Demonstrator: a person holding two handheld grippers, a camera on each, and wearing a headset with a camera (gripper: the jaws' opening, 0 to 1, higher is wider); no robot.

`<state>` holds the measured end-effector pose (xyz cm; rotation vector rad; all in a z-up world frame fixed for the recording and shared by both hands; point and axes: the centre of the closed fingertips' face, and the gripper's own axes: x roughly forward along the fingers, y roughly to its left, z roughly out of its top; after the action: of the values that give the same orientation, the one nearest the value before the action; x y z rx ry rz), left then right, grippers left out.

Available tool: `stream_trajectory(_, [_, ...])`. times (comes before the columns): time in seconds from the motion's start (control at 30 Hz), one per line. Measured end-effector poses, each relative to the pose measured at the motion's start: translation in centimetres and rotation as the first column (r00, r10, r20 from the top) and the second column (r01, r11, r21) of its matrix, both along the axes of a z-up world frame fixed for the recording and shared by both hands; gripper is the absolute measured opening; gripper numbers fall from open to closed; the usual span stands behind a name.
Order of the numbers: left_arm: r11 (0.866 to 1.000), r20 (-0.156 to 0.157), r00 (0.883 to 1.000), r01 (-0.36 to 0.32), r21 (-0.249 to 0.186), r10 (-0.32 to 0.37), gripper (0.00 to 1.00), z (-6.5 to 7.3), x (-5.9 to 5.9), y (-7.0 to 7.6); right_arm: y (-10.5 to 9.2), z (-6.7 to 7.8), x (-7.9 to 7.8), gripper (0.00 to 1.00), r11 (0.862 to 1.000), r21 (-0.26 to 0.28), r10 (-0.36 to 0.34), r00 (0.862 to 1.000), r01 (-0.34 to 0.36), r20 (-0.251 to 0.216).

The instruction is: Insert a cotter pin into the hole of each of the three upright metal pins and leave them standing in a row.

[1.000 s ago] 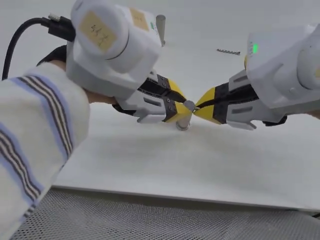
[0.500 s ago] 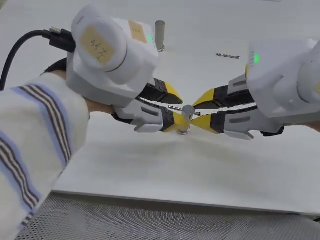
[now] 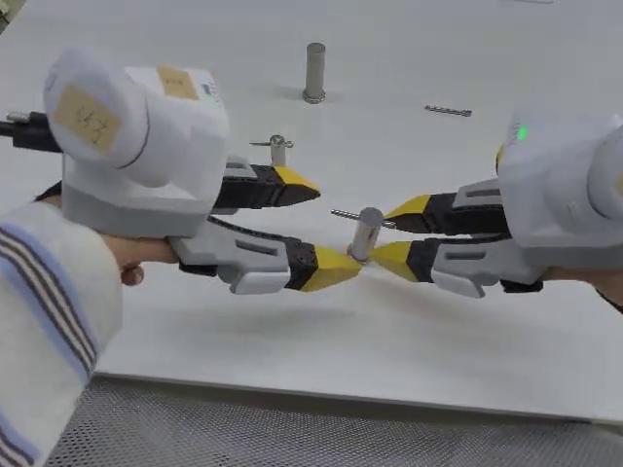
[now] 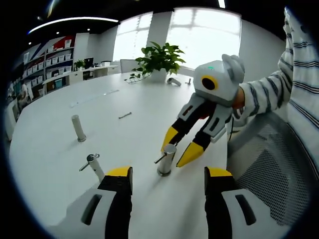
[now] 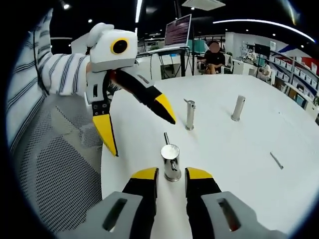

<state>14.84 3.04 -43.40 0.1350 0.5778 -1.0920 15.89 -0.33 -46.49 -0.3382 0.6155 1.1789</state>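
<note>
- Table point(image 3: 292, 331): white; carries all items.
- Near pin point(image 3: 365, 238): standing on its base betw. the two tools' tips. Cotter A point(image 3: 343, 213) sits through its top hole, sticking out toward the left tool.
- Mid pin point(image 3: 278, 151): upright, further back and to the left. Cotter B point(image 3: 261, 144) is through its hole.
- Far pin point(image 3: 314, 70): upright at the back, well apart; no cotter seen in it.
- Loose cotter point(image 3: 448, 111): flat on table, right of far pin and apart from it.
- Left tool point(image 3: 337, 229): released, jaws spread wide, holding nothing; lower tip just beside near pin.
- Right tool point(image 3: 382, 233): released; right gripper view shows a gap each side of near pin's base, so no grasp.
- Step (judged): 2 of 3 pins fitted; near pin's insertion looks complete, third not yet begun.
- Next (judged): one tool pinches loose cotter, which is thin and flat on the table, so needs a fine tip grip. Other tool steadies far pin; align cotter w/ the small cross-hole and push through.
- Row (judged): the 3 pins aren't in a clear line; prob. need nudging w/o toppling.
</note>
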Motion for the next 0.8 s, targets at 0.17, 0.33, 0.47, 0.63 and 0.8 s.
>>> stream_trajectory(0.17, [0.999, -0.020, 0.999, -0.028, -0.017, 0.028, 0.71, 0.0, -0.8, 0.6, 0.8, -0.4, -0.1, 0.22, 0.999, 0.049, -0.015, 0.999, 0.016, -0.035])
stream_trajectory(0.33, [0.999, -0.031, 0.999, -0.030, -0.028, 0.029, 0.85, -0.1, -1.5, 0.7, 1.4, -0.9, 0.2, 0.26, 0.998, 0.059, -0.018, 0.999, 0.021, -0.044])
stream_trajectory(0.47, [1.000, -0.028, 1.000, -0.009, -0.019, 0.008, 0.94, -0.1, -2.3, 0.4, 1.7, -1.3, 0.3, 0.26, 0.998, 0.061, -0.016, 0.999, 0.019, -0.043])
stream_trajectory(0.63, [1.000, -0.032, 0.999, 0.006, -0.019, -0.006, 0.99, 0.0, -2.9, 0.3, 1.9, -1.6, 0.4, 0.20, 0.998, 0.059, -0.017, 0.999, 0.019, -0.038])
stream_trajectory(0.8, [1.000, -0.025, 0.999, 0.023, 0.017, -0.023, 0.99, -0.4, -3.3, 0.4, 1.9, -1.9, 0.6, 0.13, 0.998, 0.054, -0.017, 1.000, 0.018, -0.026])
